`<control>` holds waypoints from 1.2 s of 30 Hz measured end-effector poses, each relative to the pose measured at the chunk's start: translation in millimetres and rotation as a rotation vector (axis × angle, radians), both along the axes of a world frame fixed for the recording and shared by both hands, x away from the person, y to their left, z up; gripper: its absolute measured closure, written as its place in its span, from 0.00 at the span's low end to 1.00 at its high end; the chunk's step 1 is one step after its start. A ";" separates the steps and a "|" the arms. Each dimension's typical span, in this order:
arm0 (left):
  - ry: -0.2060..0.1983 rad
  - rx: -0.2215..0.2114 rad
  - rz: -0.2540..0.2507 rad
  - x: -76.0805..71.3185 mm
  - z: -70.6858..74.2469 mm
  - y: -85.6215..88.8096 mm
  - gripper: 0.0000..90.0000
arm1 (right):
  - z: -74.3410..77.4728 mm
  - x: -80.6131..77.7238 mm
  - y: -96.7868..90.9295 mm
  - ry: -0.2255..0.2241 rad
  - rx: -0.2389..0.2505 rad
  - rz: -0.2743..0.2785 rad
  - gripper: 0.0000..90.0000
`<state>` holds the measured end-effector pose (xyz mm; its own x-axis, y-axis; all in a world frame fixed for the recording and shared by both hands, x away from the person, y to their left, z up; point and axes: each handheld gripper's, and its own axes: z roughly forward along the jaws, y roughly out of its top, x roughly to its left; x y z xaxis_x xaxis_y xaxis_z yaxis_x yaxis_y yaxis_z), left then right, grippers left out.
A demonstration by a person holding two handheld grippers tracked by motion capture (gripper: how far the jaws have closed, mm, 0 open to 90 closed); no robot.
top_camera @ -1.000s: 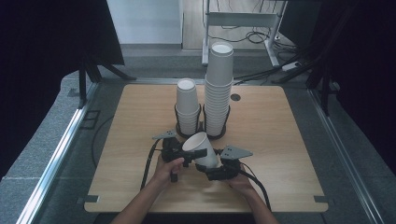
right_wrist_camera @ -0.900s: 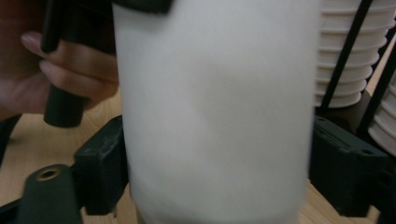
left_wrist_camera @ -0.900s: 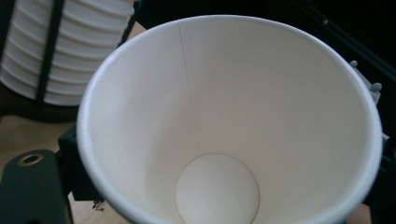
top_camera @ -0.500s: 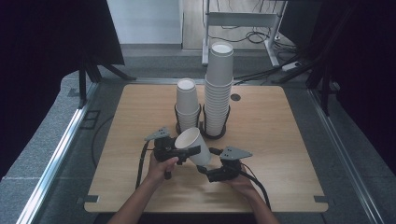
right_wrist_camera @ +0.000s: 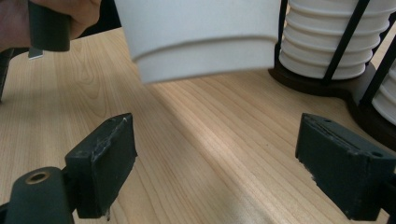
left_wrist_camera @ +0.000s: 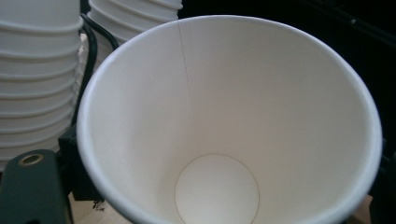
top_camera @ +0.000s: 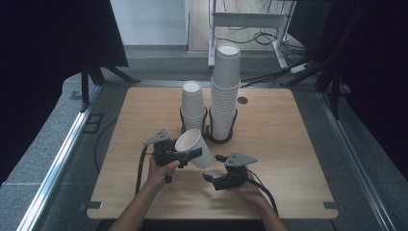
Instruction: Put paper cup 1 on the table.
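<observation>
Paper cup point(top_camera: 193, 147) pinched in L gripper point(top_camera: 190, 155), tilted, above table; R gripper point(top_camera: 208, 178) spread, empty, just beside

We find no readable text, label, brand, number or sign in any view. The paper cup point(top_camera: 194, 147) is plain white inside and out, with only a seam line down its inner wall. The two cup stacks point(top_camera: 225, 91) carry no print on the faces we can see. The tabletop point(top_camera: 288, 139) is bare wood grain, and the black jaw pads point(right_wrist_camera: 343, 163) bear no marking we can make out.
</observation>
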<state>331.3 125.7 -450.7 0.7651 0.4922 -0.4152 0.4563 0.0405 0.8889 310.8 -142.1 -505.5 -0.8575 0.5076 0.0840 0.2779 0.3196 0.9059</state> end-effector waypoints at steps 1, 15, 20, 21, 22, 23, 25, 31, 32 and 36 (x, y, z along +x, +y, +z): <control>-0.001 0.000 0.001 0.0 0.1 0.4 0.16 | -0.1 -0.2 0.1 0.002 -0.001 0.001 0.14; -0.020 0.054 0.072 -0.1 1.3 8.8 0.15 | -1.4 -0.9 -4.9 0.010 -0.035 -0.022 0.15; -0.035 0.094 0.120 -0.3 1.8 17.7 0.15 | -2.0 -1.0 -8.1 0.008 -0.044 -0.034 0.15; -0.046 0.112 0.133 -0.9 1.9 19.2 0.15 | -1.9 -1.1 -8.6 0.008 -0.043 -0.036 0.15; -0.054 0.126 0.146 -1.9 2.0 20.7 0.15 | -1.9 -1.0 -9.0 0.005 -0.045 -0.038 0.15; -0.059 0.137 0.155 -2.6 1.8 21.9 0.15 | -1.8 -0.9 -9.4 0.004 -0.045 -0.040 0.15; -0.060 0.149 0.167 -3.7 0.8 24.3 0.15 | -1.7 -0.7 -9.9 0.005 -0.044 -0.042 0.15; -0.049 0.147 0.202 -3.6 -0.5 35.0 0.15 | -0.9 -1.4 -11.6 0.004 -0.044 -0.042 0.15; -0.049 0.147 0.211 -3.6 -0.2 37.1 0.15 | -0.8 -1.5 -12.1 0.004 -0.044 -0.044 0.15; -0.045 0.156 0.238 -3.2 0.6 47.3 0.15 | -1.1 -1.0 -14.0 0.003 -0.045 -0.048 0.15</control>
